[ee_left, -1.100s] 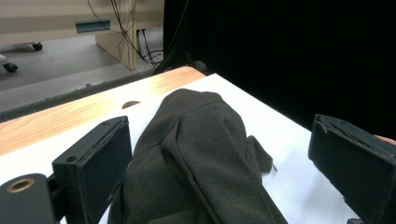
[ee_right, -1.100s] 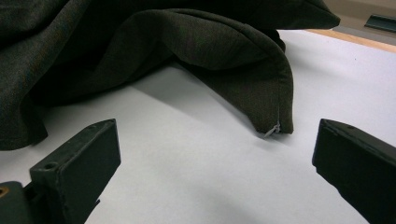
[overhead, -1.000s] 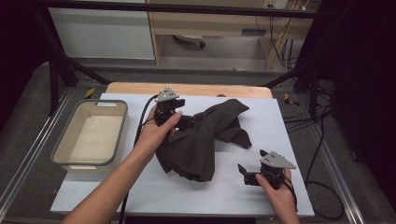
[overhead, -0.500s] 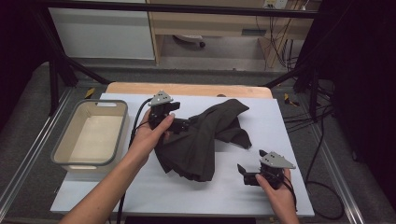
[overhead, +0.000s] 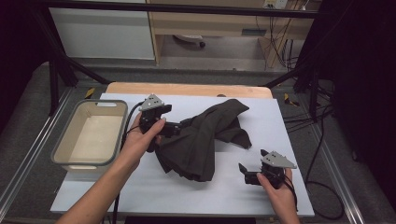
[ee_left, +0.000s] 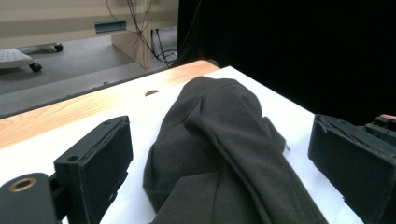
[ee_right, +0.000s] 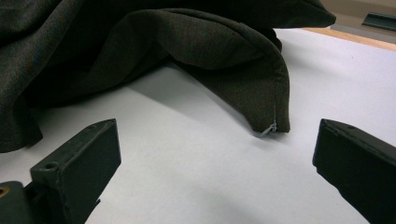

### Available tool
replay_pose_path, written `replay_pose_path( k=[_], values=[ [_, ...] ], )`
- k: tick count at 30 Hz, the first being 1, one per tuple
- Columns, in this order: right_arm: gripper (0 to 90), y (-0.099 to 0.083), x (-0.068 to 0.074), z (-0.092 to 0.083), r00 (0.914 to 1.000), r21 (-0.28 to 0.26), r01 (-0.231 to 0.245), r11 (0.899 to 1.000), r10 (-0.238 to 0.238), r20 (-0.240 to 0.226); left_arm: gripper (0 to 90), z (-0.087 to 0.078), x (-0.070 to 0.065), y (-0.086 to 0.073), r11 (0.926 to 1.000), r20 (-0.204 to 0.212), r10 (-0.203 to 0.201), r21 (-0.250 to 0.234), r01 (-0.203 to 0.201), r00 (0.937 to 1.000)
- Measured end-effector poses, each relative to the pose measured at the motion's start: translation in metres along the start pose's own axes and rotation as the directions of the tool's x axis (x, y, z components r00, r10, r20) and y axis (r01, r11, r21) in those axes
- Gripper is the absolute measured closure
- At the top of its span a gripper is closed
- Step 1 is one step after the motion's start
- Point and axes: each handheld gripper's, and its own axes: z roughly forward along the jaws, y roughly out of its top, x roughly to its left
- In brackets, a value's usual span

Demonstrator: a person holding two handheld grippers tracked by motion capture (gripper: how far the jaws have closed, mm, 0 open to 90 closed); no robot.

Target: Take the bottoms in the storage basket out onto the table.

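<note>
A dark brown-black garment (overhead: 205,137) lies crumpled in the middle of the white table top (overhead: 261,116). My left gripper (overhead: 176,127) is at the garment's left edge, held by a hand. In the left gripper view this gripper (ee_left: 219,140) is open wide, with the garment (ee_left: 224,154) lying between the two jaws and touching neither. My right gripper (overhead: 243,171) rests low near the front right, open, a little short of the garment. In the right gripper view its jaws (ee_right: 217,144) frame bare table, with a hanging corner of the garment (ee_right: 273,119) just ahead.
A grey plastic bin (overhead: 60,147) stands at the table's left edge with nothing inside that I can see. A wooden strip (overhead: 187,88) runs along the far edge. Cables (overhead: 322,140) hang off the right side. Bare white surface lies in front of the garment.
My left gripper has shifted slightly left and toward the person. The garment and the right gripper have stayed where they were.
</note>
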Motion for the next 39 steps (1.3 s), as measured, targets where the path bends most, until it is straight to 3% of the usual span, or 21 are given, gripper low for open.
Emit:
replay_pose_path(
  k=[22,39],
  values=[
    [1.6,0.0,0.0,0.0,0.9999,0.001,0.01,1.0,-0.01,-0.001,6.2,-0.04,0.03,-0.009,0.998,-0.06,-0.046,-0.046,0.043,0.9972],
    [1.5,0.0,0.0,-0.001,1.0,0.001,0.002,1.0,-0.002,0.002,3.6,-0.061,0.041,-0.011,0.9944,-0.079,-0.067,-0.087,0.06,0.9946]
  ],
)
